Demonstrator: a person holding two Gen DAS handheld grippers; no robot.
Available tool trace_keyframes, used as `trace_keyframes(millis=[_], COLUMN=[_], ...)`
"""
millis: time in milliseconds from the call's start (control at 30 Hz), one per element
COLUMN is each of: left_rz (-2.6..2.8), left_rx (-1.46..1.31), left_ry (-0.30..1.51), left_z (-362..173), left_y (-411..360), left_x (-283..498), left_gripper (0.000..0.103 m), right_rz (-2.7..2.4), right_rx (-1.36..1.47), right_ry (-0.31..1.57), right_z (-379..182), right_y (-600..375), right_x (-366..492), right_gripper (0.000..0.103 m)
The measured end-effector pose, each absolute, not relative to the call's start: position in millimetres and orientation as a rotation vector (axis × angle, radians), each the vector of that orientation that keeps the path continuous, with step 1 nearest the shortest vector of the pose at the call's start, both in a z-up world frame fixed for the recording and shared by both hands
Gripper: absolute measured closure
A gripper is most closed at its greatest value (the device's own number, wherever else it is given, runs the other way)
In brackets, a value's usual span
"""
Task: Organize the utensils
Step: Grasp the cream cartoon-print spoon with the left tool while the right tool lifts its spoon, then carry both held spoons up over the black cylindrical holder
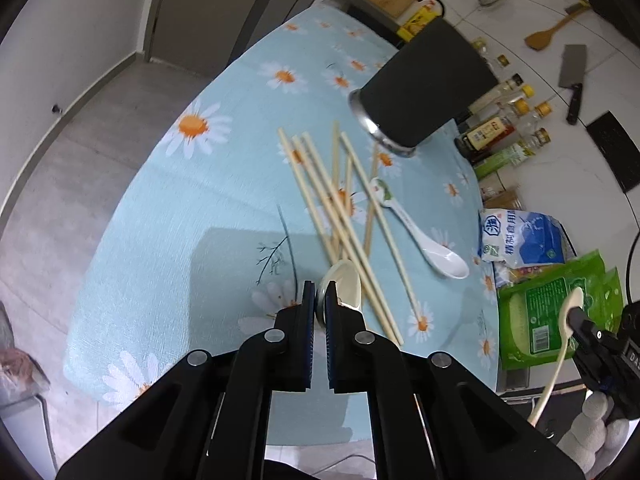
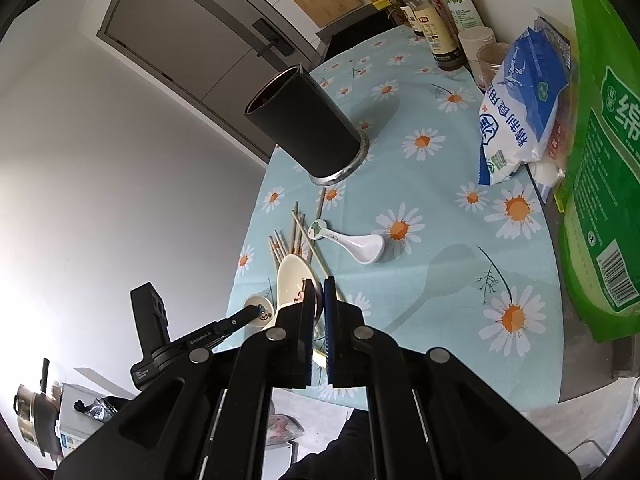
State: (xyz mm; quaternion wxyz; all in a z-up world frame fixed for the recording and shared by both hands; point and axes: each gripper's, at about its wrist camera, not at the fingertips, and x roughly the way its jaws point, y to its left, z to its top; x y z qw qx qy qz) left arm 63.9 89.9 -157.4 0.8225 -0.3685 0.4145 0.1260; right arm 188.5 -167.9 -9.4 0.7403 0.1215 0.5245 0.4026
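Left gripper point(image 1: 319, 300) pinching cream spoon point(image 1: 346, 286) near table's front edge; right gripper point(image 2: 319, 300) clamped on another cream spoon point(image 2: 292, 280). Chopsticks point(image 1: 340, 216) mid-table beside dark holder point(image 1: 420, 92). Risk: thin rim grips slipping, spoons dropping.

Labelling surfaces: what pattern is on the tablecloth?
The tablecloth is pale blue with white, orange-centred daisies; right wrist view shows it best.

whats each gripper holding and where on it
Left gripper: a cream spoon, pinched at its handle end. Right gripper: a second spoon, also by the handle.
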Motion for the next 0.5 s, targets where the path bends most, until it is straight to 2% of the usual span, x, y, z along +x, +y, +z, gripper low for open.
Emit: trace_keyframes(millis=[300, 500], left_rz=[0.299, 0.328], left_rx=[-0.755, -0.684], left_ry=[0.858, 0.824], left_z=[-140, -109], left_y=[90, 86], left_x=[54, 46], left_gripper=[0.099, 0.099], right_rz=[0.913, 0.942], right_rx=[0.272, 0.253], right_ry=[1.149, 1.137], right_z=[-10, 2], right_y=[-170, -170], right_x=[186, 187], right_gripper=[0.098, 0.098])
